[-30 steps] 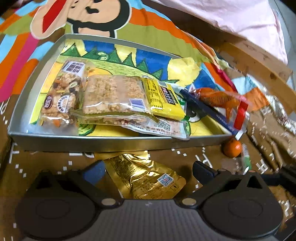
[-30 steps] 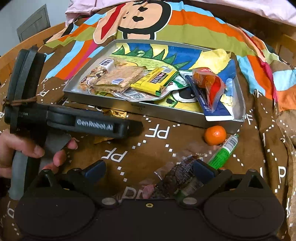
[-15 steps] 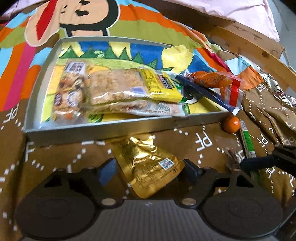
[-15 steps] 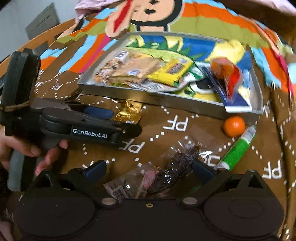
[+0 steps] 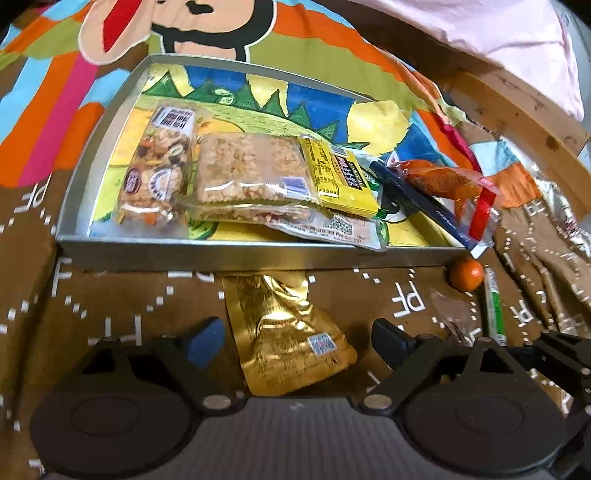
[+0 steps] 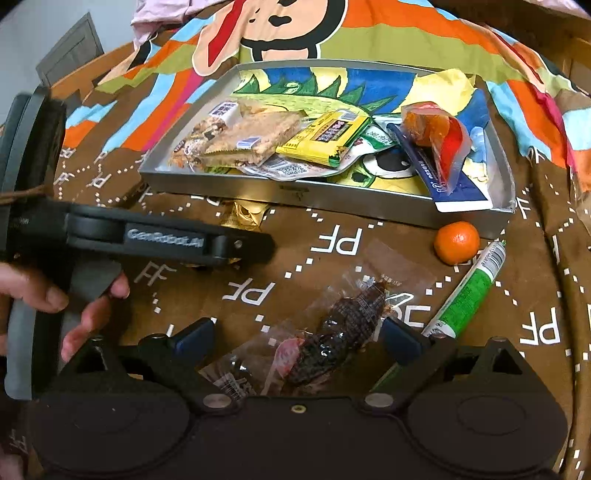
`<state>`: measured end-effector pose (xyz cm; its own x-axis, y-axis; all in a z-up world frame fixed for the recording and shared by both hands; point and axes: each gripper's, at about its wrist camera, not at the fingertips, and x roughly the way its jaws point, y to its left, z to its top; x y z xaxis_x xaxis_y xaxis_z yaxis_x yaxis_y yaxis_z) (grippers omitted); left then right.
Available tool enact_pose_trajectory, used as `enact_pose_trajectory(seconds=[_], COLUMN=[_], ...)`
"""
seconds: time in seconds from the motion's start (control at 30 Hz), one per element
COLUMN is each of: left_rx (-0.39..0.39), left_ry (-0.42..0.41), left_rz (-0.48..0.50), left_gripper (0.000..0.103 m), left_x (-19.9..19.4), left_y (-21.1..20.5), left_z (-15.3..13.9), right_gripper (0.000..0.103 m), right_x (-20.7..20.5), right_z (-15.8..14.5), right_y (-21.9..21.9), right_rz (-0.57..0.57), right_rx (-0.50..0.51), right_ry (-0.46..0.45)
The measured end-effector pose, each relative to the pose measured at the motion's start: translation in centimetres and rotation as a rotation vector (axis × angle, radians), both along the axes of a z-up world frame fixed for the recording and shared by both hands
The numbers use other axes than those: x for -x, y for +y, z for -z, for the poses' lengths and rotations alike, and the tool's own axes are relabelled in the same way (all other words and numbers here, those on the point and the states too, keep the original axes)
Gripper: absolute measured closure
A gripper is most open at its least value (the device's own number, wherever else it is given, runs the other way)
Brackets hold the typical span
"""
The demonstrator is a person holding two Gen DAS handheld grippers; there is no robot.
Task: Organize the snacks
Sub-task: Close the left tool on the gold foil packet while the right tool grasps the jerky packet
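Tray (image 5: 258, 254) of grey metal, flat on brown cloth (image 6: 332, 243) printed with white letters, near long wall toward both cameras. Inside, from its left end: clear pack of mixed nuts (image 5: 159, 173); clear pack of pale grain bars (image 5: 251, 170), overlapping the nuts' edge; yellow packet (image 5: 340, 177) resting on the bars' right end; white printed pouch (image 5: 332, 229) half buried under those two. Toward the right end, long dark blue packet (image 5: 421, 199) laid aslant, with orange-red bag (image 5: 443, 181) lying across it and reaching the tray's corner.

Outside the tray, on the cloth: gold foil packet (image 5: 280, 354), crumpled, its far end touching or tucked under the near wall, cannot tell which. Left tongs (image 5: 295, 332) open, jaws just now spreading wider, gold packet lying between them, neither pad pressing on it. Hand (image 6: 55, 295) wrapped round the handle of those tongs, seen from the side in the right wrist view.

Right tongs (image 6: 295, 332) open too, straddling clear wrapper with dark glossy snack (image 6: 332, 332) inside, wrapper flat on the cloth, pads not squeezing it. Just right of that, green-and-white tube (image 6: 465, 299), lying slantwise, upper end close beside small tangerine (image 6: 457, 242). Tangerine just outside the tray's near right corner, apart from the wall by a sliver.

Beyond the tray, bright striped fabric with cartoon face, and pink bedding (image 5: 480, 29) at the far right.
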<state>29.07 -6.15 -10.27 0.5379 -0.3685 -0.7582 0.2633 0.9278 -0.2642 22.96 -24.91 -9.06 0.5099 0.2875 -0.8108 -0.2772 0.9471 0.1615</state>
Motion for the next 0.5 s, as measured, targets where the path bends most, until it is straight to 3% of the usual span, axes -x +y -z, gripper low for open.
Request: enact_pose_trajectory(seconds=[0.23,0.5], left_rx=[-0.072,-0.148], left_ry=[-0.053,-0.082], left_rz=[0.019,0.029], left_gripper=[0.014,0.025], left_x=[-0.2,0.2], left_y=[-1.2,-1.8], left_z=[0.3,0.4], right_gripper=[0.007,0.021], right_x=[-0.1,-0.1], right_z=[0.3,0.2], right_y=[0.6,0.4], right_rz=[-0.005,0.013], right_rx=[0.051,0.079], right_ry=[-0.016,-0.03])
